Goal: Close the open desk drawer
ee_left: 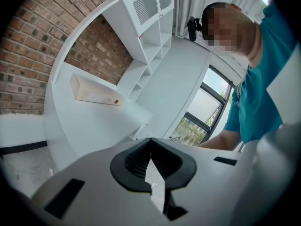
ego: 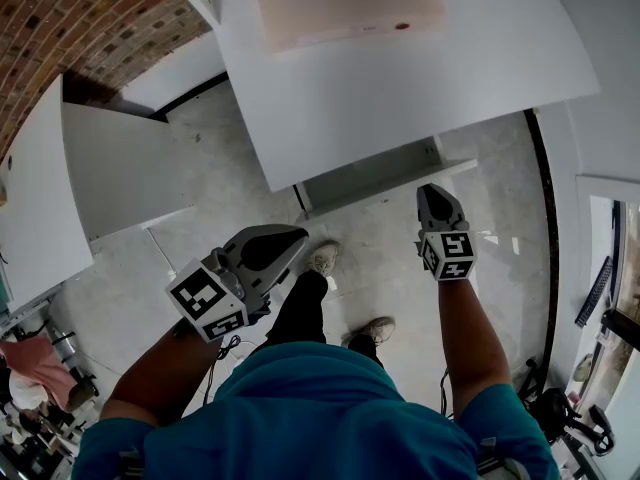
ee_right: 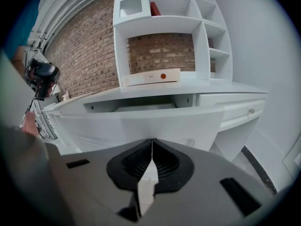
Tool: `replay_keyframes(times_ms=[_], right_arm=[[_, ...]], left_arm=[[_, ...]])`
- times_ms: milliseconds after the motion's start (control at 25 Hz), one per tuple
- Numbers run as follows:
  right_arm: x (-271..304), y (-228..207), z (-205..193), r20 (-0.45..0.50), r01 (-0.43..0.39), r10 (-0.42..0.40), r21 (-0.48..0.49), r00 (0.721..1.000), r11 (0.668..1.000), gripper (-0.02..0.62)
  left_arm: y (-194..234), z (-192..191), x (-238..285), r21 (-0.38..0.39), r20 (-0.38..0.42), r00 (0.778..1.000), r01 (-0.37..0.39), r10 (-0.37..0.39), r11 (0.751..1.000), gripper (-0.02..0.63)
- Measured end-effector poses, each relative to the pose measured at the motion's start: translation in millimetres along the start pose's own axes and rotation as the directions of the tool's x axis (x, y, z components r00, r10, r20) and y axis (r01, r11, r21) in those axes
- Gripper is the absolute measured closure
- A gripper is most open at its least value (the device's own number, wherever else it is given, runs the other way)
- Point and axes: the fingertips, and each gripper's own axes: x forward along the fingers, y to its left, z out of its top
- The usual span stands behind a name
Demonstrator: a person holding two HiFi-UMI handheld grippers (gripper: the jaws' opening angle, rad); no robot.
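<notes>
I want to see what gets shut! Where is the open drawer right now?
In the head view the open drawer sticks out from under the front edge of the white desk, with the right gripper by its right end.

Soft, even daylight fills the room, brightest at the window [ee_left: 207,106] in the left gripper view, and the white desk [ego: 400,88] carries faint shadows and no glare. All views bend strongly at their edges. Both gripper views have dark, rounded corners.
</notes>
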Motion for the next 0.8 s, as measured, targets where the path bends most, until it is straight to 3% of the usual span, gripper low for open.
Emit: replay_keyframes(times_ms=[800], right_arm=[[33.6,-3.3,28.5,-0.004,0.011,-0.011,-0.01,1.0,1.0,0.572]], left_arm=[[33.2,23.3,-15.6,0.012,0.048,0.998,-0.036,0.035,0.999,0.591]])
